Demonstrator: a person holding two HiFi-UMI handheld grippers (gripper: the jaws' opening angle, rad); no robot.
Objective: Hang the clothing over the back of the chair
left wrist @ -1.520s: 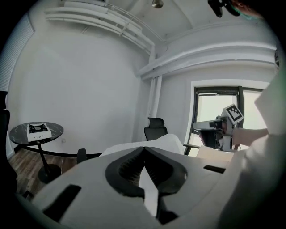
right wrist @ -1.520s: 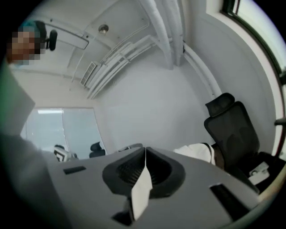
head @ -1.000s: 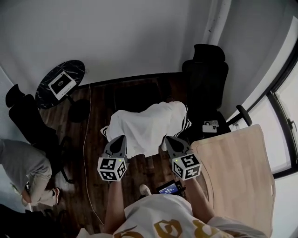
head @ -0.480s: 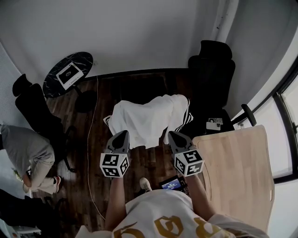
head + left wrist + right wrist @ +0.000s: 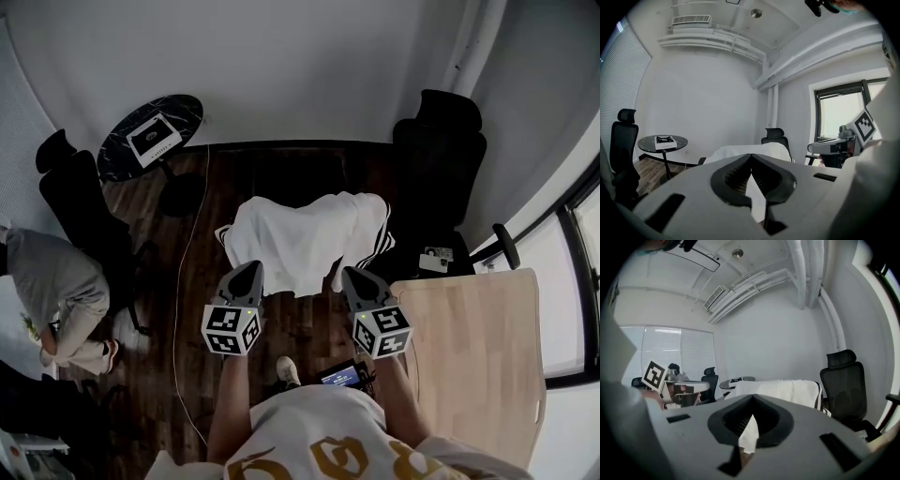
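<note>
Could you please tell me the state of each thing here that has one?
white garment: draped over a chair back that it covers
left tongs: shut on the garment's near edge
right tongs: shut on the garment's near edge
black office chair: unoccupied
small screen: lit

Ahead and left of the left gripper (image 5: 250, 269) stands a round black table (image 5: 178, 112) bearing a white box (image 5: 155, 137). Right of the right gripper (image 5: 350, 274) lies a pale wooden worktop (image 5: 478, 347).
</note>
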